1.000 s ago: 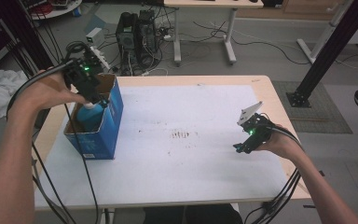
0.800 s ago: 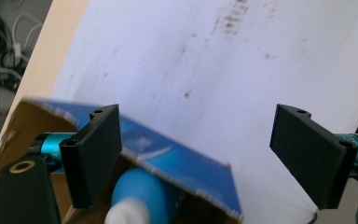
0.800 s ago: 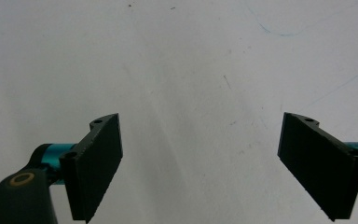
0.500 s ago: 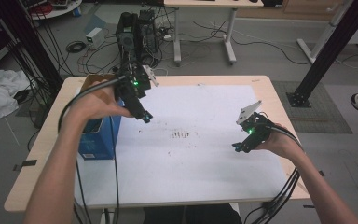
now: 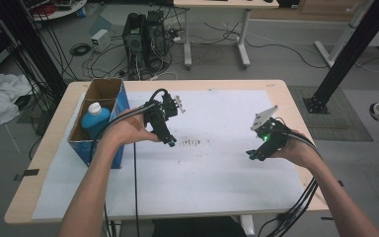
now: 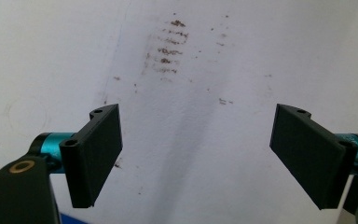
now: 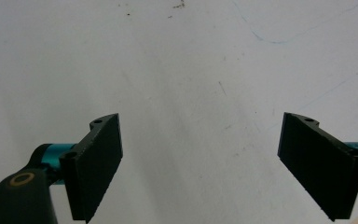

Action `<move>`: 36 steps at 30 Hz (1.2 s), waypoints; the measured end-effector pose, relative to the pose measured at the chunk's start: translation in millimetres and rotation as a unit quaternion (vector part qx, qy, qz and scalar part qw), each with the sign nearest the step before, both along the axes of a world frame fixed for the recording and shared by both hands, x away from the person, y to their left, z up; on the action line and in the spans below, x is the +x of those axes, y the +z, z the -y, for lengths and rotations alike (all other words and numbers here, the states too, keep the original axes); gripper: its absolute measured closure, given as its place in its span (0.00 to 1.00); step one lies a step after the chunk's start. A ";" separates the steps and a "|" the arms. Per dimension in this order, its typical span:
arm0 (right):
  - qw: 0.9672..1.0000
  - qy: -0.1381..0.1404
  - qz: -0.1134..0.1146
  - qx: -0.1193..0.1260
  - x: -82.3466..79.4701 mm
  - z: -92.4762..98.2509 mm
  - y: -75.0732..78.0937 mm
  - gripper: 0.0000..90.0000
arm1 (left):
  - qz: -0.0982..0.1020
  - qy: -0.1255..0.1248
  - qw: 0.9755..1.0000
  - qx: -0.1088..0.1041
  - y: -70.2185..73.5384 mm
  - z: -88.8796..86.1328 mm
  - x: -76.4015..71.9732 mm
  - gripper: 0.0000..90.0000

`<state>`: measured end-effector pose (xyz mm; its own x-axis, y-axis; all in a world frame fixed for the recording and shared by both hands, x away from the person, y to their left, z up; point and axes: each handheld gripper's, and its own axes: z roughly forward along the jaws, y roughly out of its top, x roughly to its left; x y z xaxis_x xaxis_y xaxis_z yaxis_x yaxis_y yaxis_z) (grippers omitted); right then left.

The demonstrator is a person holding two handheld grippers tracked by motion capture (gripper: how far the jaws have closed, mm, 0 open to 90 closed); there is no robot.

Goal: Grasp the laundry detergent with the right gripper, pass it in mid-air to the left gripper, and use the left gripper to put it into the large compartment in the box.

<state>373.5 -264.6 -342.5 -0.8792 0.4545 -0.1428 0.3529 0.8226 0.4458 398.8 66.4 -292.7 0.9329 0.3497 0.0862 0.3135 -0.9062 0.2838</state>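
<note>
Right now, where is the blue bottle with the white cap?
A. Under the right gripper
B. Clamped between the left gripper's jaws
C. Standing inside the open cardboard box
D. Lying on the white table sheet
C: in the high view the blue bottle stands inside the cardboard box at the table's left edge, while the left gripper hangs empty over the sheet.

no readable text, labels or numbers

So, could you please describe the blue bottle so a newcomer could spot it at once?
Start at the table's left edge, where an open blue cardboard box stands. The blue bottle sits inside it. Its white cap sets it apart.
</note>
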 end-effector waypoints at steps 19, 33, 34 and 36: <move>1.000 0.006 0.010 -0.003 3.7 -0.3 3.9 0.15 | -0.008 0.007 1.000 0.009 -28.9 5.5 -5.5 0.19; 1.000 0.006 0.015 0.000 3.8 -1.2 2.6 0.15 | -0.008 0.015 1.000 0.001 -31.4 6.8 -9.3 0.19; 1.000 0.007 0.015 -0.002 3.9 -1.1 2.6 0.15 | -0.008 0.009 1.000 0.011 -30.3 6.3 -8.8 0.19; 1.000 0.008 0.014 -0.004 3.9 -0.9 3.0 0.15 | -0.011 0.009 1.000 0.015 -30.1 6.1 -9.3 0.19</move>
